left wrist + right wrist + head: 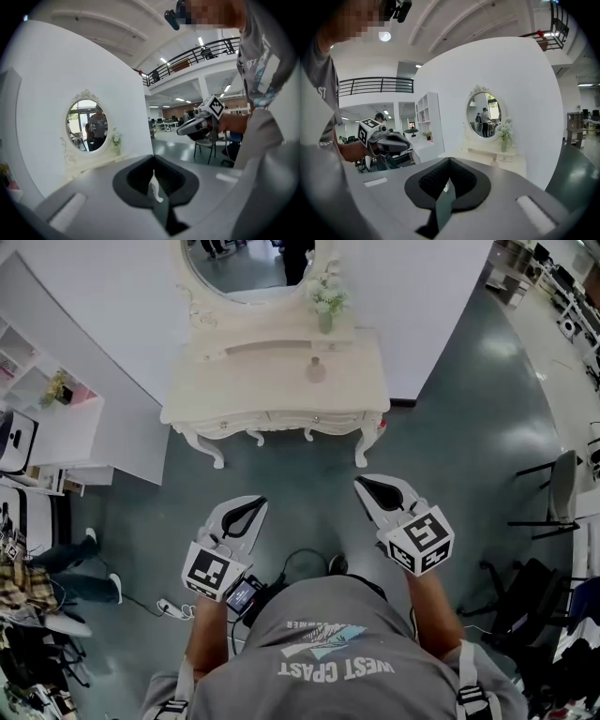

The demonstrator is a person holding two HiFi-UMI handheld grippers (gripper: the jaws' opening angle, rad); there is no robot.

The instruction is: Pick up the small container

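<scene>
One small container (316, 371) on cream dressing table (244, 382); grey floor (450, 451).

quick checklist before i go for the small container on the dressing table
1. Small container in sight: ok, it stands near the middle of the dressing table.
2. Room around it: ok, the vase of flowers stands apart, further back by the mirror.
3. Left gripper empty: ok, jaws together with nothing between them.
4. Right gripper empty: ok, the same.
5. Jaws open for a grasp: not ok, both are shut.
6. Close enough: not ok, both grippers are over the floor, short of the table's front edge.
</scene>
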